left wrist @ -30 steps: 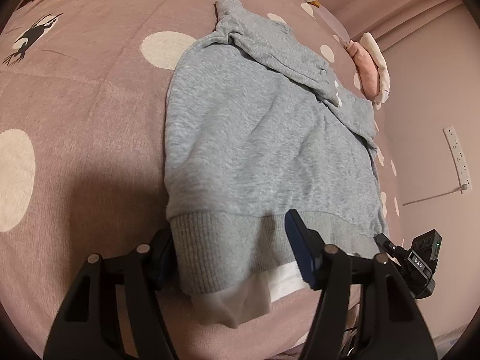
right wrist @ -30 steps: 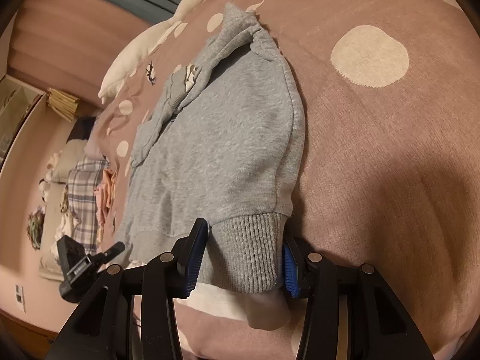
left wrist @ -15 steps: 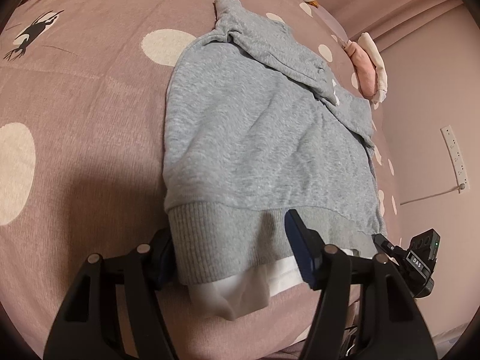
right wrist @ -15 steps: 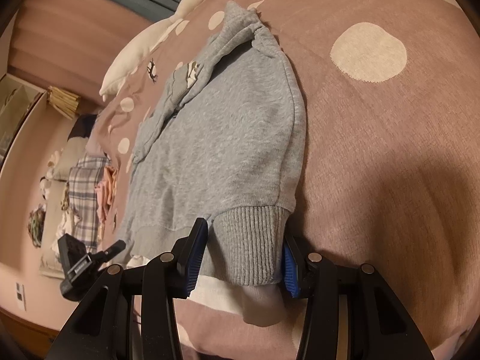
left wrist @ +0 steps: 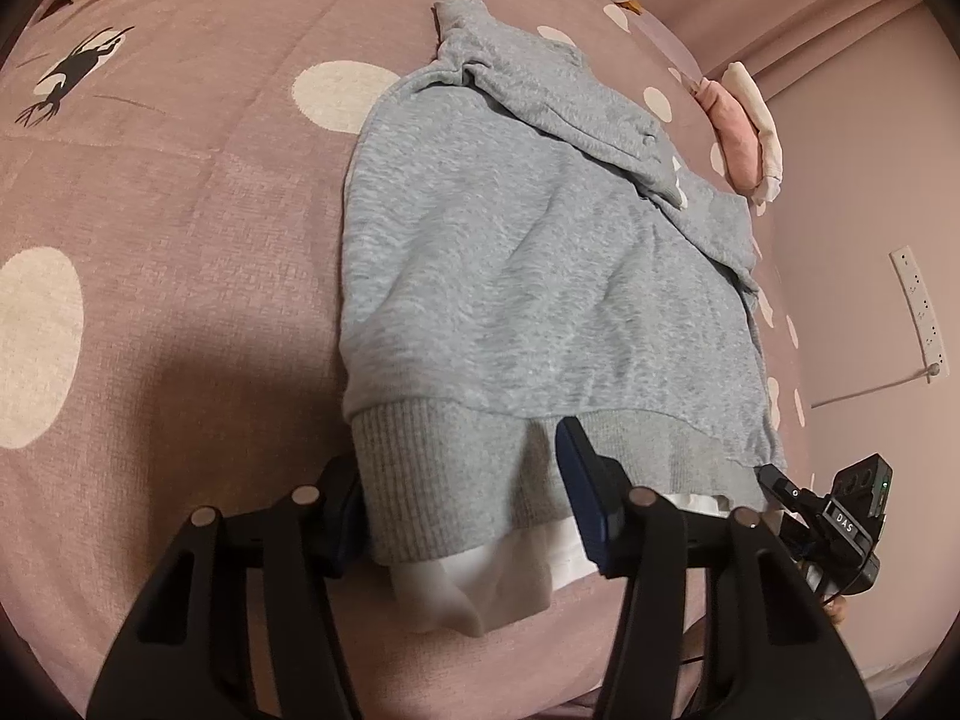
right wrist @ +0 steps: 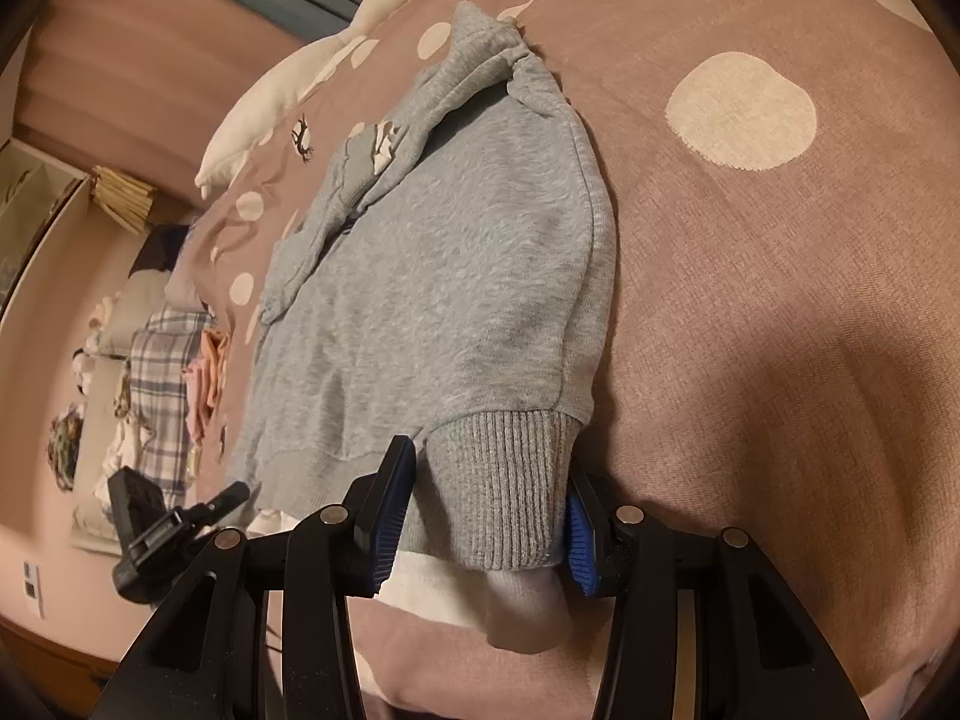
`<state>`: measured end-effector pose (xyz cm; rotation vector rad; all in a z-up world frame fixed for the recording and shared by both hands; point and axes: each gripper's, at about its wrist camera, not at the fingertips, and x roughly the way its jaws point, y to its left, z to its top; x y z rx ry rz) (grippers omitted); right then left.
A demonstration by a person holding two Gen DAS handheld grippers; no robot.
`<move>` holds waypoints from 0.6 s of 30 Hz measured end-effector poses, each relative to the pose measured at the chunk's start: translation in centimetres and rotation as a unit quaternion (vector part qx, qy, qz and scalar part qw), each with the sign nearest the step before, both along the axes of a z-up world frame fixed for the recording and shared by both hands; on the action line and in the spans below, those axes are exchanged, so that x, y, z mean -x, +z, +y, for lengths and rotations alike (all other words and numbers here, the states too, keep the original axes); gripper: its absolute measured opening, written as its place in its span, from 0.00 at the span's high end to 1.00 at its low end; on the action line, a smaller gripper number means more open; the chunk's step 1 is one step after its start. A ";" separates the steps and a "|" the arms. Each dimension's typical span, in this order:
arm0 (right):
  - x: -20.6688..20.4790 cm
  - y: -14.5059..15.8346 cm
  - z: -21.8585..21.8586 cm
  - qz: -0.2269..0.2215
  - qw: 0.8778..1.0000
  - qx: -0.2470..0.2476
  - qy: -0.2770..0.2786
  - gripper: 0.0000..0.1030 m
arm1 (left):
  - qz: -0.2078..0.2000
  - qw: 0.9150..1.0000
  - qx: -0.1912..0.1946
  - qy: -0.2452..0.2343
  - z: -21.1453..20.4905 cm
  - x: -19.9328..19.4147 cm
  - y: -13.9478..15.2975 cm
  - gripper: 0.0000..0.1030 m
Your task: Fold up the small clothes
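Note:
A small grey sweatshirt [left wrist: 528, 276] lies flat on the pink dotted bedspread [left wrist: 180, 240], sleeves folded across its far end, a white lining showing under the ribbed hem [left wrist: 456, 498]. My left gripper [left wrist: 462, 504] is open, its jaws straddling the hem's left corner. My right gripper [right wrist: 486, 516] is open, its jaws straddling the hem's right corner [right wrist: 504, 480] of the sweatshirt [right wrist: 438, 294]. Neither jaw pair has closed on the fabric. Each gripper shows at the edge of the other's view.
A white goose plush [right wrist: 300, 78] lies at the bed's far end. Pink and white folded clothes [left wrist: 747, 132] sit by the wall. Plaid and pink laundry [right wrist: 162, 372] is piled beside the bed. A wall socket strip [left wrist: 918, 312] is at right.
Both grippers have slid a little further forward over the ribbed hem, which now sits deeper between the jaws. The jaws' opening has not changed.

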<state>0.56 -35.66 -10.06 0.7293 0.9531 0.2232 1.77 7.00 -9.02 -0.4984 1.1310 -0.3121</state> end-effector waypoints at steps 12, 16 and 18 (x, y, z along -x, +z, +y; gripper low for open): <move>-0.2 0.1 0.1 0.000 1.000 0.006 -0.001 0.54 | -0.001 1.000 -0.006 0.000 0.0 0.0 0.0 0.51; -0.3 0.2 0.3 0.000 1.000 0.014 -0.005 0.56 | -0.001 1.000 -0.005 0.004 0.1 0.1 -0.1 0.53; -0.4 0.2 0.3 -0.001 1.000 0.014 -0.008 0.56 | -0.001 1.000 -0.006 0.003 0.0 0.1 -0.1 0.53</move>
